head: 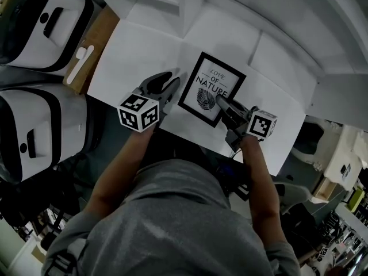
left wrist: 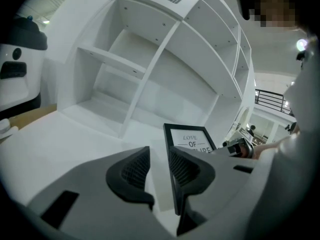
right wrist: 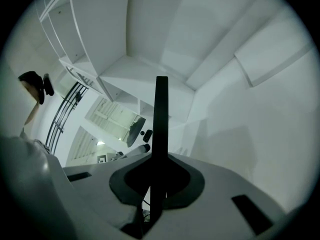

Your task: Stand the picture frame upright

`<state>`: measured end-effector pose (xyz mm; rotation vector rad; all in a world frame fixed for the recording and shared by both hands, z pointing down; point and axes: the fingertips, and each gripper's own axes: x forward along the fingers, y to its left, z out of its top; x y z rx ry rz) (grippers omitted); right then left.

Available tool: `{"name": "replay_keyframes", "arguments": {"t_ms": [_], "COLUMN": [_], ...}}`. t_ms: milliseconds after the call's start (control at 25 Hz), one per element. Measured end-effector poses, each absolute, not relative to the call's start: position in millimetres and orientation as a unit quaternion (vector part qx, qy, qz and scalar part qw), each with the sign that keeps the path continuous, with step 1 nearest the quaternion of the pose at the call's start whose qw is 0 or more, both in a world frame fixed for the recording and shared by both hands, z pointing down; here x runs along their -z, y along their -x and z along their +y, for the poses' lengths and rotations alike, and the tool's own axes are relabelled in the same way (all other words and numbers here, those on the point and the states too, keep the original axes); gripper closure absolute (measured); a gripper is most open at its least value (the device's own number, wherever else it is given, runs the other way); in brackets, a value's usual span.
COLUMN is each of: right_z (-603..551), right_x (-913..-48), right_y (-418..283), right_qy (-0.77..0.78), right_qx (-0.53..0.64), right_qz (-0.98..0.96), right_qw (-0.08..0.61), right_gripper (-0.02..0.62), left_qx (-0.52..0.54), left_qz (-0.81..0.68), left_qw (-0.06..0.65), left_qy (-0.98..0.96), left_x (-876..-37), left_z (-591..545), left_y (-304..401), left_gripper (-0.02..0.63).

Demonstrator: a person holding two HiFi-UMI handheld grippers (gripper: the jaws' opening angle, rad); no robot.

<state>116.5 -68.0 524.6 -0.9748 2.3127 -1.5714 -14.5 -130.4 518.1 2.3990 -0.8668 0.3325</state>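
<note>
— So, the claws?
— The right claw (right wrist: 160, 171) is clamped on the edge of the picture frame (head: 211, 88); the left claw (left wrist: 159, 166) is apart, empty, just beside it.
— And the frame?
— Mid-picture on the counter (head: 132, 56), raised near upright, I'd say. What remains is letting go so it stands alone.

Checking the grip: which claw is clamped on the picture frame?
The right claw, shut on the picture frame's edge; the left claw stands open and empty beside it.
</note>
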Motion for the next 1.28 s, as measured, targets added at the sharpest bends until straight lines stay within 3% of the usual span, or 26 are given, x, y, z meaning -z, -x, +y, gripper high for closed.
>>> {"name": "replay_keyframes", "arguments": {"t_ms": [440,1280], "right_z": [-67.6,-58.2], "right_x": [-476.0,-368.7], "right_y": [-106.5,-109.9], "right_qy": [0.295,0.318], "right_qx": [0.474,0.349], "right_qz": [0.825,0.877], "right_qw": [0.083,0.091], "right_gripper": [0.555,0.555], "left_qx": [-0.133,-0.099], "left_qz": [-0.314,-0.313], "left_qw": [0.24,0.16], "left_qy": [-0.909,-0.931], "left_x": [-497.5,-414.6], "left_z": [-142.4,-158.1], "left_y": [20.2,25.9], "left_gripper": [0.588,0.598]}}
